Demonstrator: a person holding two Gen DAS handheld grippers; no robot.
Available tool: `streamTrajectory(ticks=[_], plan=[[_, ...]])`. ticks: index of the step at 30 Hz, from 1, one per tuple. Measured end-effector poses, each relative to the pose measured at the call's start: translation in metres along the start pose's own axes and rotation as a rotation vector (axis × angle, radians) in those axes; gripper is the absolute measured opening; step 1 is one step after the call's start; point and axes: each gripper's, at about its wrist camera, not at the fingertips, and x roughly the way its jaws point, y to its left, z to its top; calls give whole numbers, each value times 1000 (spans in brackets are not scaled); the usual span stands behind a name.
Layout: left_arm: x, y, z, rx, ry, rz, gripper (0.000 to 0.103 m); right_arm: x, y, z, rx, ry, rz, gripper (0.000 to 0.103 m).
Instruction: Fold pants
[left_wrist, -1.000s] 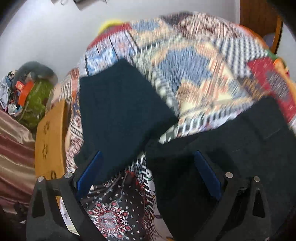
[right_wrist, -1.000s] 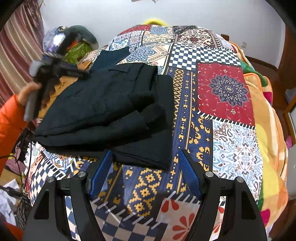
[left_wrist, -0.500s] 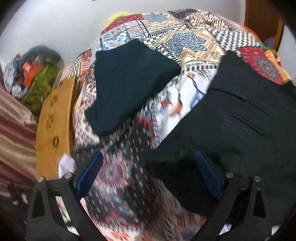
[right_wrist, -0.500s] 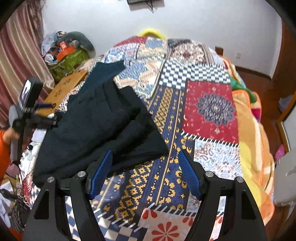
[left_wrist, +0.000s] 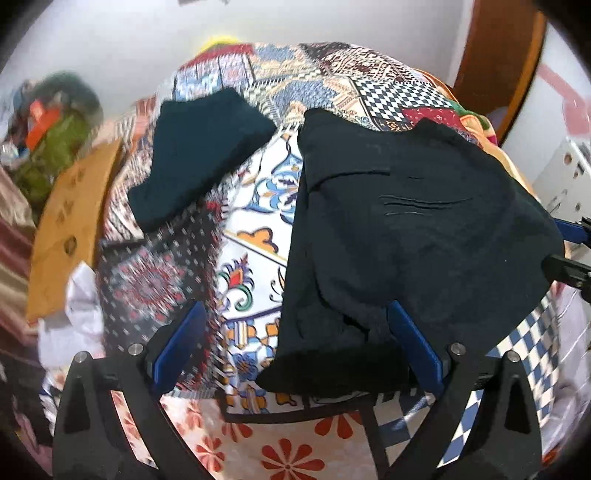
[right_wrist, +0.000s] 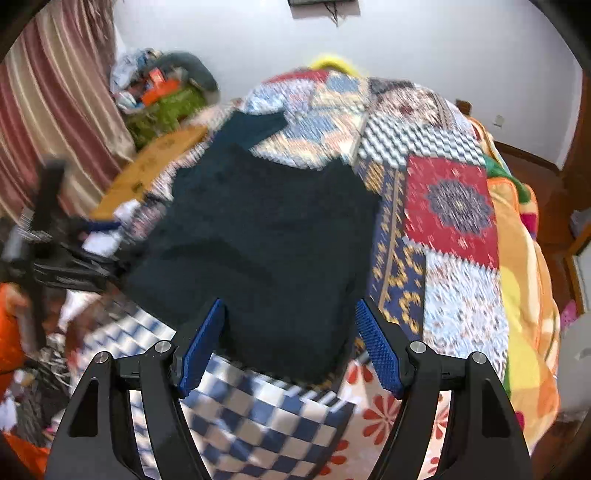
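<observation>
On the bed (right_wrist: 454, 206), under a patchwork quilt, the pants (right_wrist: 266, 236) lie as one dark folded bundle on the near half, close to the near edge. All places below are relative to the pants.

- Long axis: runs from the near edge up and away toward the far end of the bed, slightly slanted. In the left wrist view the same bundle (left_wrist: 406, 229) narrows to a rolled end nearest the camera.
- Second dark folded garment (left_wrist: 199, 151): beyond the pants, apart from them, quilt showing between.
- Right gripper (right_wrist: 290, 345): at the near end of the pants, jaws wide apart and empty, straddling the near edge in view. Contact with the cloth cannot be told; picture is blurred.
- Left gripper (left_wrist: 295, 349): at the pants' left side, jaws wide apart, nothing clamped. The rolled end shows between the jaws, toward the right one; the left jaw is over bare quilt. Height above the cloth unclear.
- Seen from the right wrist, the left gripper (right_wrist: 88, 254) sits just beside the pants' left edge.

Judgement: both about equally near; right is centred on the short near end, left on the long side. A fold along the long axis would start from the near end, so right looks better placed.
</observation>
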Motion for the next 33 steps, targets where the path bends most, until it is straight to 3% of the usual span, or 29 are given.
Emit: streamTrajectory(ticks=[5, 12, 17, 22, 25, 30, 32, 33], plan=[[-7, 11, 1, 19, -22, 1, 100, 6, -13, -3, -15, -2, 1, 73], [-14, 40, 24, 21, -43, 65, 100, -6, -40, 16, 10, -27, -115, 71], [-5, 39, 63, 4, -75, -3, 100, -5, -60, 50, 62, -79, -67, 71], [19, 12, 97, 59, -76, -89, 97, 24, -56, 86, 21, -63, -1, 66], [42, -6, 109, 123, -41, -89, 87, 48, -52, 102, -25, -26, 27, 52], [68, -18, 114, 178, 12, -185, 68, 86, -47, 116, -87, 34, 29, 44], [66, -21, 114, 191, -9, -194, 62, 98, -47, 117, -110, 64, 35, 25], [64, -22, 114, 199, -25, -196, 55, 105, -45, 116, -136, 93, 29, 21]])
